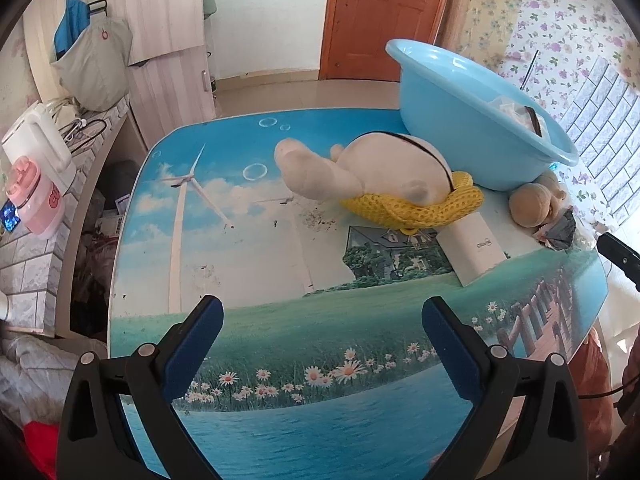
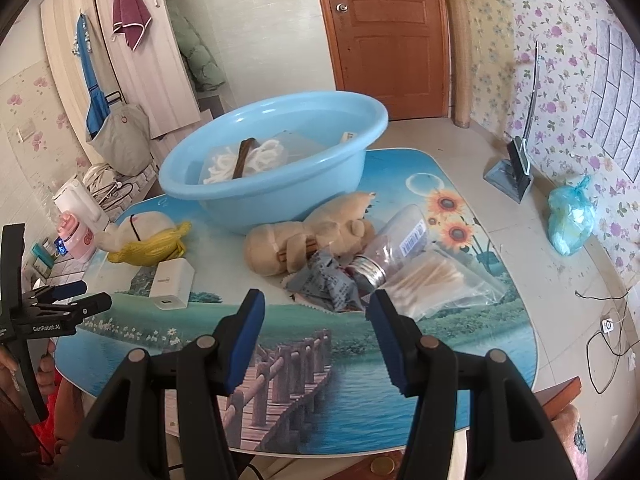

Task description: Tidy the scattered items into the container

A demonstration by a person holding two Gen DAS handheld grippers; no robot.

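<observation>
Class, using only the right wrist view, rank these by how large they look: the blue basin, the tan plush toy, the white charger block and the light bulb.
1. blue basin
2. tan plush toy
3. white charger block and light bulb: these look alike, so no firm ranking.

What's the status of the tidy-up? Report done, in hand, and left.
Done: the blue basin already holds a bag of white cord and some flat packets. In hand: nothing; the left gripper and right gripper are both open and empty above the table. Left: white plush, tan plush, charger, wrappers, jar, swab bag.
</observation>
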